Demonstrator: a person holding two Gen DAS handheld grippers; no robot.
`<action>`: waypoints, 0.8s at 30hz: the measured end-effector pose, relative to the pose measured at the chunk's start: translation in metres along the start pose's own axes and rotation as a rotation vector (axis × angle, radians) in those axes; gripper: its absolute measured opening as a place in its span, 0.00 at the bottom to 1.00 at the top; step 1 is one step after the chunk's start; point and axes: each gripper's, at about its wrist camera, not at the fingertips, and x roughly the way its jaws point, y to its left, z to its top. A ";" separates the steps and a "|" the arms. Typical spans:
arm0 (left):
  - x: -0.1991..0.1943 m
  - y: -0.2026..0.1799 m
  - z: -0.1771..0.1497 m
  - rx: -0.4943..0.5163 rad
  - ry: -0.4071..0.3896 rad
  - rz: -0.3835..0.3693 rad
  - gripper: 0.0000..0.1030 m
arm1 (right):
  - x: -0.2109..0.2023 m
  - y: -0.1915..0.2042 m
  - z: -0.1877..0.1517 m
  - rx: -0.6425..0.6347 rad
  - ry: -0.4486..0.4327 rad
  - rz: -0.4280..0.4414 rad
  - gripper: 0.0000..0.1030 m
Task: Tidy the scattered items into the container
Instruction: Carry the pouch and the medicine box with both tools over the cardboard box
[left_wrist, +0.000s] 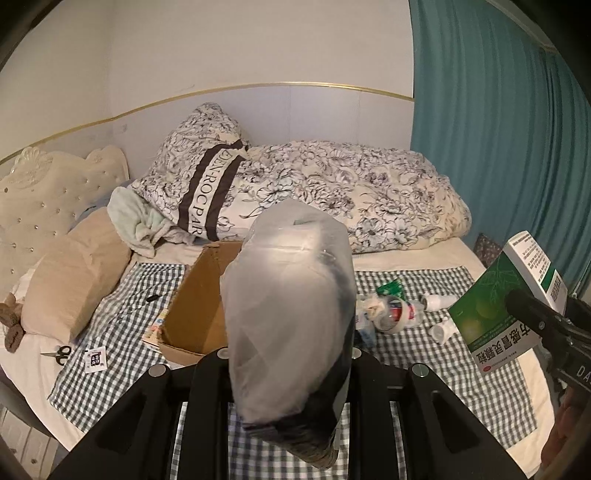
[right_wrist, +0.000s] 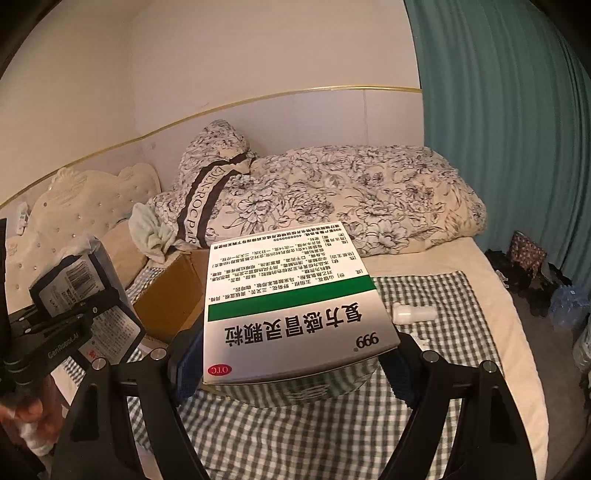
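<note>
My left gripper (left_wrist: 288, 354) is shut on a dark packet in cloudy plastic wrap (left_wrist: 288, 295), held up above the checked cloth (left_wrist: 424, 376). Just behind it, the open cardboard box (left_wrist: 199, 306) lies on the bed. My right gripper (right_wrist: 291, 365) is shut on a white and green medicine box (right_wrist: 295, 306), its blue pads pressing both sides. In the left wrist view that medicine box (left_wrist: 506, 295) hangs at the right. On the cloth lie a crushed bottle (left_wrist: 397, 312), two small white bottles (left_wrist: 437, 301), scissors (left_wrist: 57, 354) and a sachet (left_wrist: 95, 360).
A floral duvet (left_wrist: 351, 192) and pillow fill the far side of the bed, with a beige cushion (left_wrist: 74, 284) and tufted headboard (left_wrist: 48, 195) at the left. A teal curtain (right_wrist: 517, 147) hangs at the right. Shoes (right_wrist: 528, 273) stand on the floor beside the bed.
</note>
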 end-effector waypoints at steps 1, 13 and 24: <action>0.002 0.003 0.000 0.001 0.003 0.002 0.22 | 0.003 0.003 0.001 -0.001 0.002 0.003 0.78; 0.030 0.051 0.003 -0.020 0.040 0.043 0.22 | 0.045 0.060 0.012 -0.069 0.025 0.066 0.78; 0.062 0.078 0.006 -0.038 0.074 0.064 0.22 | 0.088 0.090 0.021 -0.099 0.054 0.107 0.78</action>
